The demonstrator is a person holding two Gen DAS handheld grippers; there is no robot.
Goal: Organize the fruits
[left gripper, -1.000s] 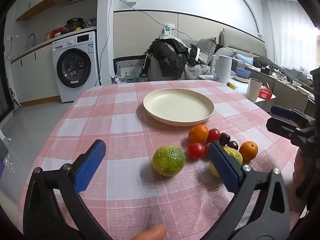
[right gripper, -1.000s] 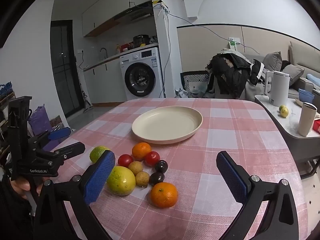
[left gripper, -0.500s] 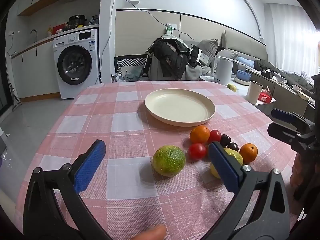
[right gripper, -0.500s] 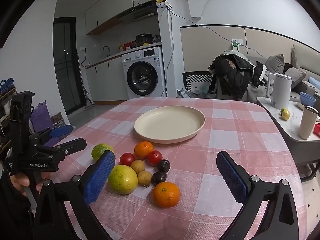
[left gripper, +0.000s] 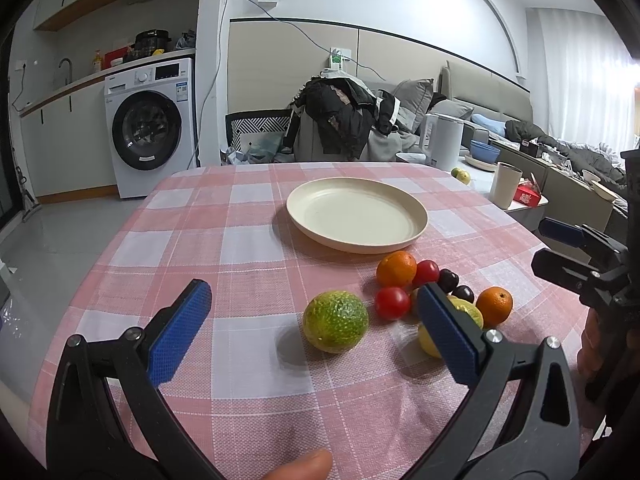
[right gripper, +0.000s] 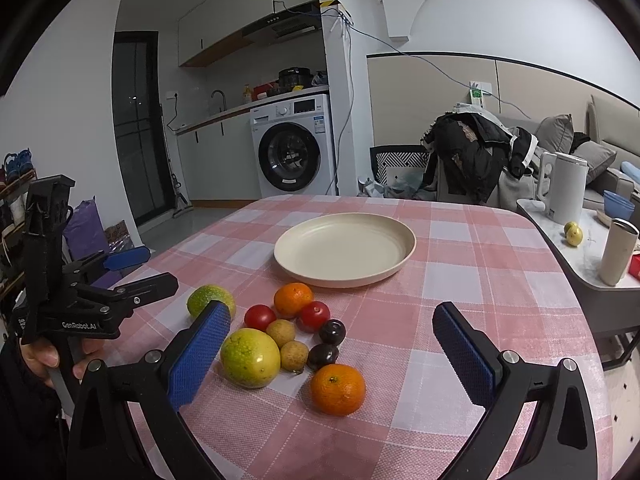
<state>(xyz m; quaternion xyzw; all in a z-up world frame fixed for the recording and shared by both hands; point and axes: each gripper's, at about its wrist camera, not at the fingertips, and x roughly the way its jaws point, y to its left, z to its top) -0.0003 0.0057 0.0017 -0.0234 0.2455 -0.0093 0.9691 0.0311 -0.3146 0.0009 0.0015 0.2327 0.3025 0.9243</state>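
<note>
A cream plate (left gripper: 356,212) (right gripper: 344,246) stands empty on the pink checked tablecloth. In front of it lies a cluster of fruit: two oranges (right gripper: 338,389) (right gripper: 293,299), two red tomatoes (right gripper: 260,317), a yellow-green citrus (right gripper: 250,358), two small tan fruits (right gripper: 294,355), two dark plums (right gripper: 332,331) and a green citrus (left gripper: 335,321) (right gripper: 208,299). My left gripper (left gripper: 314,328) is open and empty, just short of the green citrus. My right gripper (right gripper: 332,354) is open and empty, above the near side of the cluster.
The table (left gripper: 200,240) is round, with its edge close at the left and right. A side table (right gripper: 588,256) at the right holds a cup, a kettle and two small fruits. A chair draped with clothes (left gripper: 340,120) stands behind the table.
Both grippers have lifted and drifted slightly, so the plate and fruit sit a little lower in view. Nothing was grasped or moved.
</note>
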